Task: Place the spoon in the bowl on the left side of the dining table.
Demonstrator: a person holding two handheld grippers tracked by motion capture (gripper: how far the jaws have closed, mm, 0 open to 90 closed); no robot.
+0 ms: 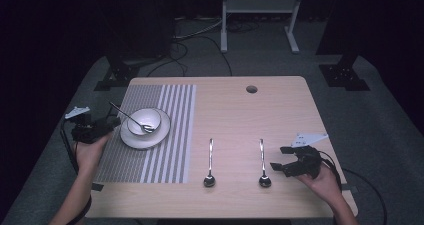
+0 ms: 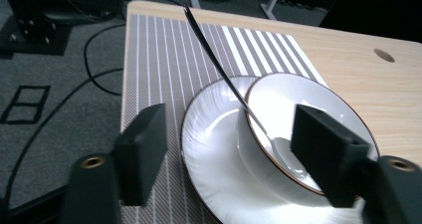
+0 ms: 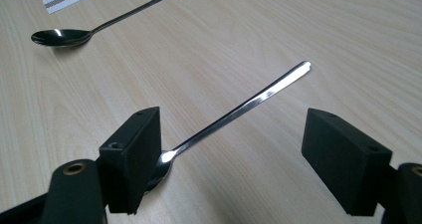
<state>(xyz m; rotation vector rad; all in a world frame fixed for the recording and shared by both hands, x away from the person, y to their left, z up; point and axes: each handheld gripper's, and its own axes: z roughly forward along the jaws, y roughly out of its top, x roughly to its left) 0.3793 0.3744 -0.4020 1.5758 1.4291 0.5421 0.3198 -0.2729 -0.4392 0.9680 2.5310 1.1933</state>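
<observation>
Left gripper (image 1: 107, 124) sits off the table's left edge, just beside the white ribbed saucer (image 1: 131, 139), jaws spread wide and holding nothing; it looks parked clear of the crockery because its spoon is already delivered. That slim steel spoon (image 1: 131, 118) leans in the white brown-rimmed bowl (image 1: 152, 116), head down in the bowl, handle propped on the rim and pointing up over the grey-and-white striped placemat (image 1: 165, 155); bowl on saucer on mat, a place setting. On the bare pale wooden table (image 1: 235, 110), right of the mat, two more steel spoons lie side by side, heads toward the person: middle spoon (image 1: 210, 162) and right spoon (image 1: 262, 162). Right gripper (image 1: 282, 158) hovers low just right of the right spoon's head, jaws wide apart and empty, probably lined up to take it next.
</observation>
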